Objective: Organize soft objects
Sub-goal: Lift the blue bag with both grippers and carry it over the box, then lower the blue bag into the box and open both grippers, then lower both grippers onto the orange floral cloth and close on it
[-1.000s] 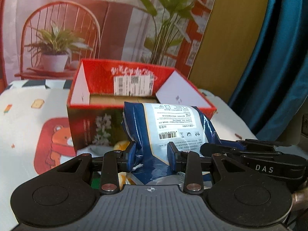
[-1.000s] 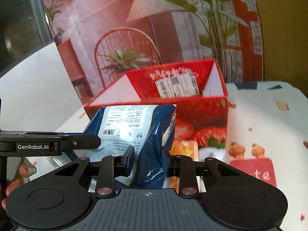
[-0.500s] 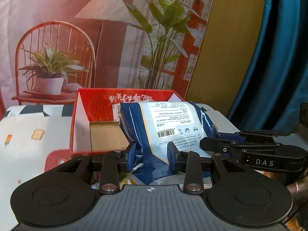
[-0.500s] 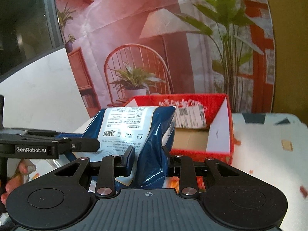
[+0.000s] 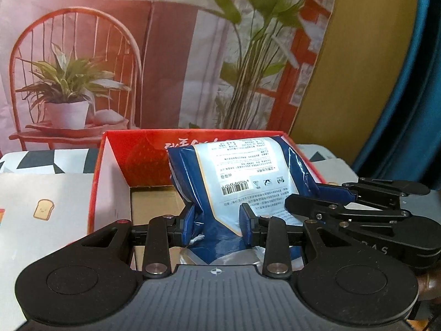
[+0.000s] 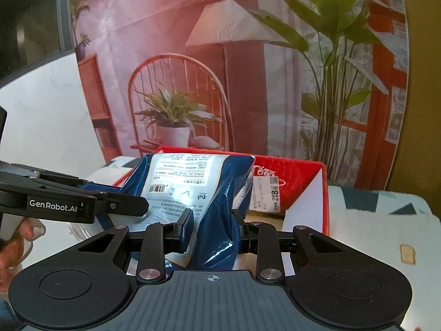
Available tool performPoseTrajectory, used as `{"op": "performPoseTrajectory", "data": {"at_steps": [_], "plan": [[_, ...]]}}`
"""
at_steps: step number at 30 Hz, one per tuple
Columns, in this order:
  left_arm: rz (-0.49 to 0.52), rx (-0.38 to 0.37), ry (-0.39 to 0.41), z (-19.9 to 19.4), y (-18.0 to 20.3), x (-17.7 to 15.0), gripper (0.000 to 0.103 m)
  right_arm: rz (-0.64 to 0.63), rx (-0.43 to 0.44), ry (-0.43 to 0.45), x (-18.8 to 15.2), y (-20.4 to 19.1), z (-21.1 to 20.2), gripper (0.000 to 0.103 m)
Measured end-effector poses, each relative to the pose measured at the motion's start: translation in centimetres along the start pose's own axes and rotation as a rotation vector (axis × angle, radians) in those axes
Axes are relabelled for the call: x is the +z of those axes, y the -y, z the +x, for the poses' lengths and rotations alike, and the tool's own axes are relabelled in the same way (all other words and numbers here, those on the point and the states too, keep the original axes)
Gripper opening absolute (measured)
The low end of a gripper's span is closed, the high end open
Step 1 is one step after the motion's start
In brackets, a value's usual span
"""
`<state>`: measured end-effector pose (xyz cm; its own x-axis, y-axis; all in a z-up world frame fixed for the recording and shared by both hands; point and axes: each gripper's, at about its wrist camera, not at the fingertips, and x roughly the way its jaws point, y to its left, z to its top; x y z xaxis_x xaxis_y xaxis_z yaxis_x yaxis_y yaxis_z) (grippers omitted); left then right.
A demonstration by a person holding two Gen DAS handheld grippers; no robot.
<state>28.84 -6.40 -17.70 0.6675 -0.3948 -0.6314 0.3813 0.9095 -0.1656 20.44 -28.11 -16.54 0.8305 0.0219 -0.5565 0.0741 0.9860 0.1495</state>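
Left hand-held gripper (image 5: pixel 217 222) pinches the near edge of the glossy blue-and-white plastic pouch (image 5: pixel 242 182); right hand-held gripper (image 6: pixel 212 227) pinches the same pouch (image 6: pixel 193 190) on its other side. A two-point hold likely keeps the limp, crinkled film from sagging or folding. Pouch hangs over the open red cardboard box (image 5: pixel 110 182), toward the box's right half, printed label facing up. Whether it touches the brown box floor: cannot tell. Box sits on the patterned bench (image 5: pixel 41 193). Judgement: placement step, release pending.
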Motion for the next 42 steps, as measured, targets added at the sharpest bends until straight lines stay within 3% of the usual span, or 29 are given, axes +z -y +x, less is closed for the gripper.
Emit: {"op": "performPoseTrajectory", "data": {"at_steps": [10,18,20,23,32,42], "plan": [[0.017,0.029,-0.096,5.2,0.0,0.3,0.036,0.004,-0.033,-0.103,-0.6,2.1,5.8,0.027],[0.038,0.05,-0.125,6.2,0.0,-0.1,0.037,0.051,-0.05,-0.158,-1.4,2.9,7.2,0.027],[0.053,0.066,-0.115,6.0,0.2,0.0,0.043,0.061,-0.063,-0.163,-1.6,2.9,7.2,0.028],[0.071,0.064,-0.09,4.9,0.4,-0.1,0.047,0.062,-0.089,-0.152,-1.7,2.7,6.7,0.033],[0.094,0.058,0.005,-0.4,1.4,-0.9,0.047,0.06,-0.083,-0.036,-1.8,1.3,2.0,0.035],[0.085,0.07,0.055,-6.8,2.3,-4.6,0.047,0.046,-0.054,0.048,-4.0,-1.8,-4.1,0.036]]}}
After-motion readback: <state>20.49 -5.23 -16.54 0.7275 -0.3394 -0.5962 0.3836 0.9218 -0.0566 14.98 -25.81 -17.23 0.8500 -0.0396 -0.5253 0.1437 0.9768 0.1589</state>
